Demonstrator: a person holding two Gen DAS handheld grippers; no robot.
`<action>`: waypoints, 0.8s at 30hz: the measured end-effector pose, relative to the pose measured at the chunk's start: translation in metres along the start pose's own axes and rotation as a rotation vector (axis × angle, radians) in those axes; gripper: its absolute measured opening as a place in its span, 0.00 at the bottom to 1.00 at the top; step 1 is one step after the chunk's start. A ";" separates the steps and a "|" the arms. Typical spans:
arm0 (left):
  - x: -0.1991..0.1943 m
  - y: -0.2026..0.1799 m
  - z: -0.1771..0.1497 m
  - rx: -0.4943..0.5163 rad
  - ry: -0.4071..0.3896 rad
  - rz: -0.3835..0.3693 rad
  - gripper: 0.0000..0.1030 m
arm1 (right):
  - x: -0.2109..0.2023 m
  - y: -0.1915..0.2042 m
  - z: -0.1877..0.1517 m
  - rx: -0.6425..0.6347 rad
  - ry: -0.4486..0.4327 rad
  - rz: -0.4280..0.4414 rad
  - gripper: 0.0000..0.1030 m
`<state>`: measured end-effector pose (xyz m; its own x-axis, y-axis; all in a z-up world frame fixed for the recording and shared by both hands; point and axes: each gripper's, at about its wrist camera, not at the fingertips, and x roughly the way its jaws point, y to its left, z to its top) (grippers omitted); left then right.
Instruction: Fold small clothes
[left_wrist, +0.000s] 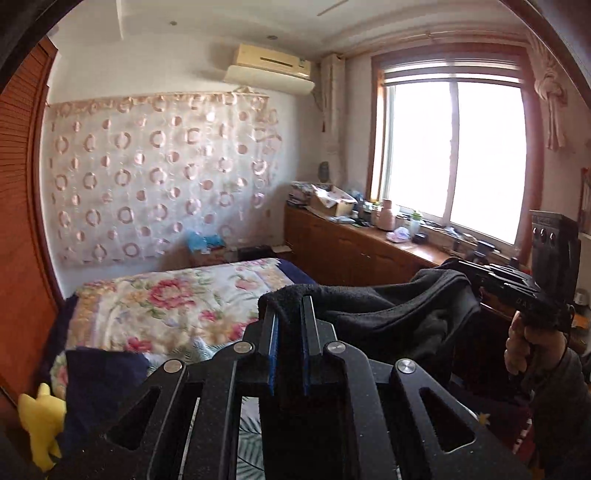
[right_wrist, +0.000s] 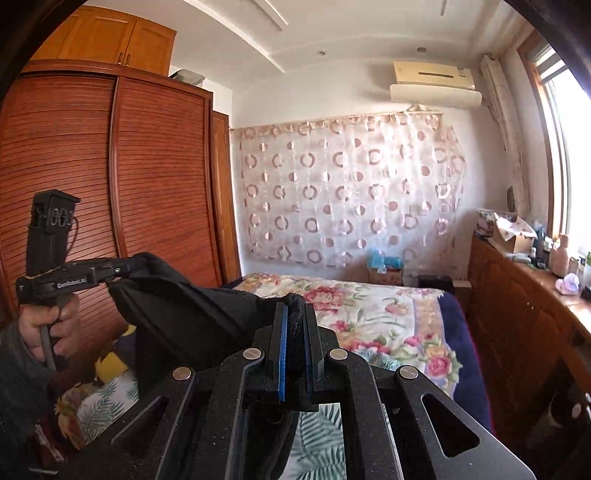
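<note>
A black garment (left_wrist: 388, 306) hangs stretched in the air between the two tongs, above the near end of a bed (left_wrist: 177, 295) with a floral cover. The left gripper (left_wrist: 291, 314) has its jaws nearly together, pinching one upper edge of the cloth between its blue pads. The right gripper (right_wrist: 294, 314) is closed the same way on the opposite edge, with a fold of dark fabric bunched between its fingers. From the left wrist camera the right gripper shows at the far end of the cloth, a hand (left_wrist: 524, 343) around its handle. The cloth sags in the middle and its lower edge drops out of sight behind the tool bodies, so whether it clears the cover is hard to say. A louvred wardrobe (right_wrist: 110, 177) stands to the left of the bed and a low wooden cabinet (left_wrist: 354, 247) under the window (left_wrist: 454, 155) to its right; the bed's far half lies open.
</note>
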<state>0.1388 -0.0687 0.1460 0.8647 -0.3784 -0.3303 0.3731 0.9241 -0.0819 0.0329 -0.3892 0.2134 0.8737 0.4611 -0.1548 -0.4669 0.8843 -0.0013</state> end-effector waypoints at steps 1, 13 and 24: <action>0.003 0.003 0.003 0.003 -0.009 0.013 0.10 | 0.007 -0.003 0.007 0.011 -0.005 0.002 0.06; 0.004 -0.003 -0.129 -0.005 0.175 -0.023 0.10 | 0.030 0.015 -0.092 0.020 0.103 0.050 0.06; 0.041 -0.001 -0.195 -0.113 0.344 -0.073 0.10 | 0.067 0.006 -0.183 0.130 0.347 0.143 0.06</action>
<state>0.1083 -0.0744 -0.0513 0.6661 -0.4216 -0.6153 0.3739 0.9025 -0.2137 0.0635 -0.3662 0.0226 0.6927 0.5480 -0.4689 -0.5404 0.8249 0.1658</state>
